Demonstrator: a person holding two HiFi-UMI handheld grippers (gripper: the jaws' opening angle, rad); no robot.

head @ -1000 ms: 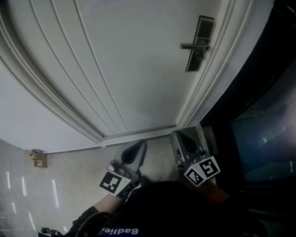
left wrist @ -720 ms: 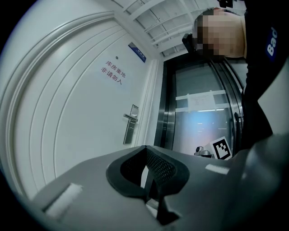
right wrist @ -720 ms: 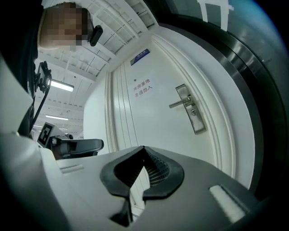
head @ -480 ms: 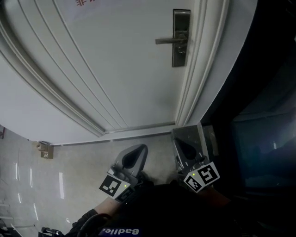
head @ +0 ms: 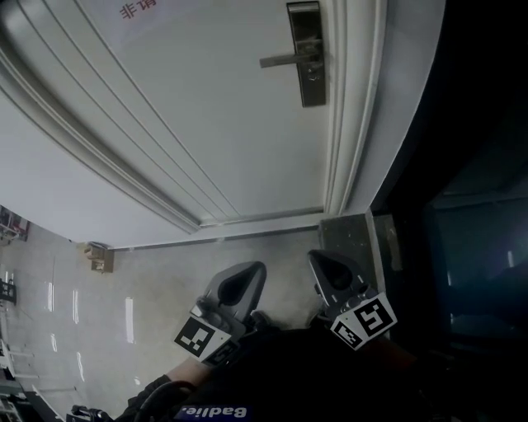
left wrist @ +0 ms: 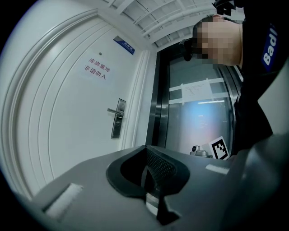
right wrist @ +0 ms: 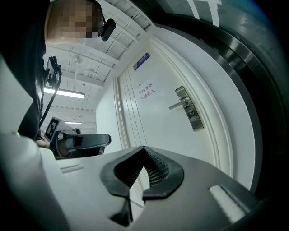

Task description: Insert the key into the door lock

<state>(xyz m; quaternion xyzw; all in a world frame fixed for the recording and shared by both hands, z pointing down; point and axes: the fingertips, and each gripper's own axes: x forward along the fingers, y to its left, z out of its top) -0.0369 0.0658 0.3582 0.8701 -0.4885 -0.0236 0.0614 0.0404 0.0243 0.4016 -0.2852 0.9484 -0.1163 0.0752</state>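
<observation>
The white door point(head: 206, 124) carries a steel lock plate with a lever handle point(head: 305, 53) near its right edge, far ahead of both grippers. It also shows in the left gripper view, lock plate point(left wrist: 118, 118), and in the right gripper view, lock plate point(right wrist: 188, 113). My left gripper point(head: 247, 268) and right gripper point(head: 318, 257) are side by side low in the head view, pointing level at the door's foot. The left gripper's point(left wrist: 145, 148) tips meet, and the right gripper's point(right wrist: 144, 148) tips meet too. I cannot make out a key in either one.
A dark glass panel in a metal frame point(head: 462, 206) stands right of the door frame. A grey stone base point(head: 351, 235) sits at the frame's foot. A small door stop point(head: 99, 255) is on the glossy tiled floor point(head: 148, 280) at the left. A red-lettered sign point(head: 136, 10) is on the door.
In the head view the lock plate has slid left and up, and more floor shows at the left. Both grippers keep their pose and stay shut.
</observation>
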